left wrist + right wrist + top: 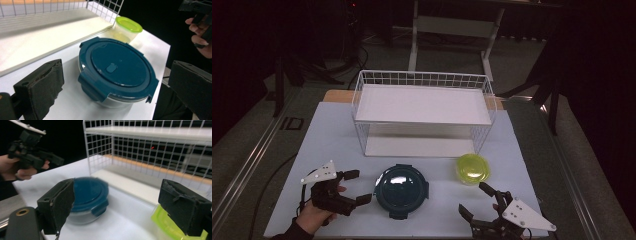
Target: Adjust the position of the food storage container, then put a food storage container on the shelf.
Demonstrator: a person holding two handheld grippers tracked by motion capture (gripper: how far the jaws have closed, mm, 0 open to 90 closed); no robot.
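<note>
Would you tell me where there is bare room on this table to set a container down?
The top shelf of the wire rack is bare, as is the table left of it. In front it is crowded: teal-lidded container, green-lidded tub.

One tabletop [337,150], covered in white. One white wire rack [422,112] stands on it, with two shelves: one upper, one lower. Two lidded containers sit in front of the rack: one round container with a dark teal lid [401,190], which has clip tabs around its rim, and one smaller round container with a yellow-green lid [472,168]. Two hand-held tools are in view, one per hand: one left tool [357,187] and one right tool [475,200]. Each has two black jaws, four jaws in all, and each carries one pale three-cornered plate, two plates in all.
</note>
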